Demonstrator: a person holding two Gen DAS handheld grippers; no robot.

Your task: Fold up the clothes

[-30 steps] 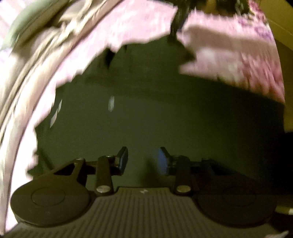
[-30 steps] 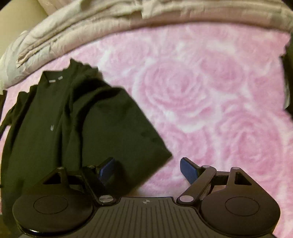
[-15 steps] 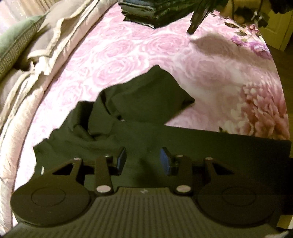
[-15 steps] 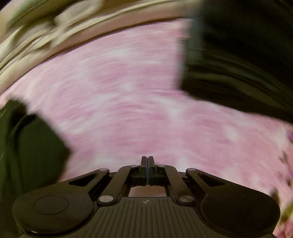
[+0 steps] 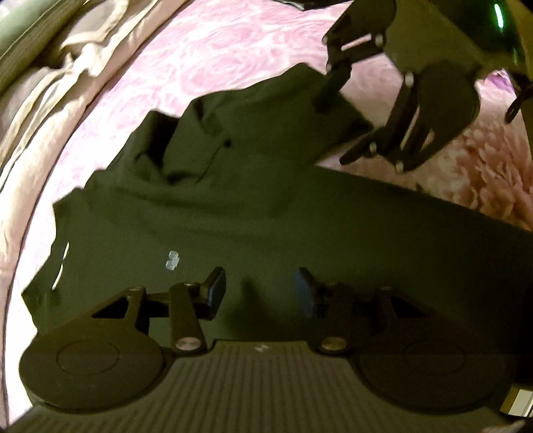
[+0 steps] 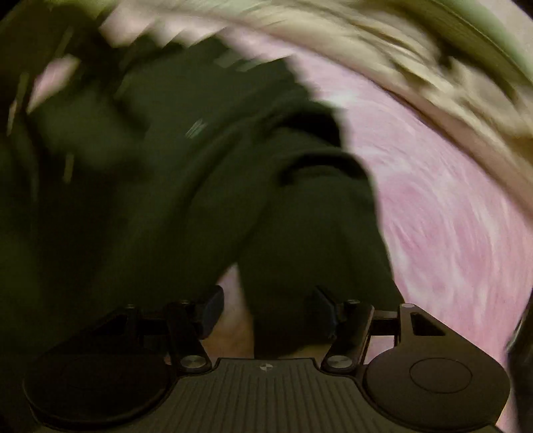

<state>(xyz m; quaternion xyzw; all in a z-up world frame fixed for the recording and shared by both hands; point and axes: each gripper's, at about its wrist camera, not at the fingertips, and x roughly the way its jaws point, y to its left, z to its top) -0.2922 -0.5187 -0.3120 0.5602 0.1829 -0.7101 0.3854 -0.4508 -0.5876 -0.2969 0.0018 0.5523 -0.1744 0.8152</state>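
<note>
A dark shirt (image 5: 299, 216) lies spread on a pink rose blanket (image 5: 216, 50), one sleeve folded across near its top. My left gripper (image 5: 258, 288) hovers low over the shirt's body beside a small white logo (image 5: 172, 260). Its jaws are opening and grip nothing. My right gripper (image 5: 331, 133) hangs over the sleeve's end at the upper right. In the blurred right wrist view, the right gripper (image 6: 268, 308) has its jaws opening, and the sleeve end of the shirt (image 6: 166, 200) lies between them with the pads apart from it.
A beige duvet (image 5: 66, 66) is bunched along the blanket's left side, with a green pillow (image 5: 20, 26) behind it. The duvet (image 6: 399, 66) arcs across the top of the right wrist view. Bare pink blanket (image 6: 433, 216) lies right of the shirt.
The left gripper sank closer to the shirt and its jaws widened a little. The right gripper, shut half a second ago, swung back over the sleeve and now stands open.
</note>
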